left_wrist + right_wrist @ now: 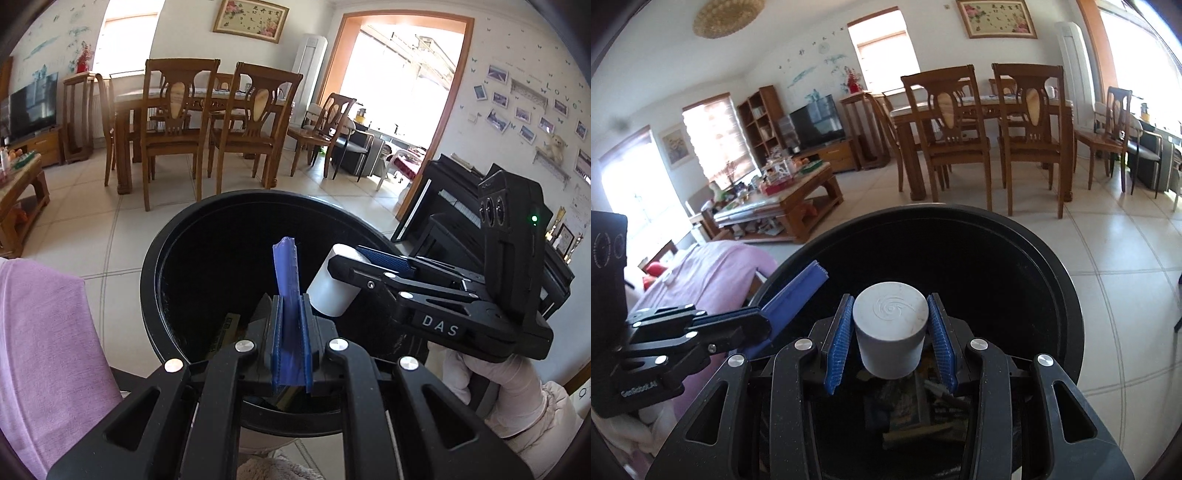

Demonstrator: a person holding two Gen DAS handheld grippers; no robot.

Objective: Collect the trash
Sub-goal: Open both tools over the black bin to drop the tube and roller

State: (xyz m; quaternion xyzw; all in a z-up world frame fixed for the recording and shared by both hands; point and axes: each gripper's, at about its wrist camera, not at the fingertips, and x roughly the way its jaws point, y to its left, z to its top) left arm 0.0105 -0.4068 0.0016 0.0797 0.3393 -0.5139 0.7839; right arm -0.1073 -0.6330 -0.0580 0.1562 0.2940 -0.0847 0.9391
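A round black trash bin [173, 229] [1067, 295] stands open right below both grippers. My left gripper [291, 310] is shut on a thin blue plastic strip [285, 273], which sticks up from the pads over the bin's mouth. My right gripper [891, 314] is shut on a small white cylindrical cup [889, 332], bottom toward the camera, also above the bin. In the left wrist view the right gripper [354, 264] and its cup [332, 295] come in from the right. The right wrist view shows the left gripper [764, 325] with the strip [798, 291]. Wrappers [912, 410] lie in the bin.
A pink-covered sofa [40, 332] [713, 269] lies left of the bin. A black piano [443, 206] stands to the right. Across the tiled floor [1126, 258] are a wooden dining table with chairs [177, 122] and a cluttered coffee table [798, 199].
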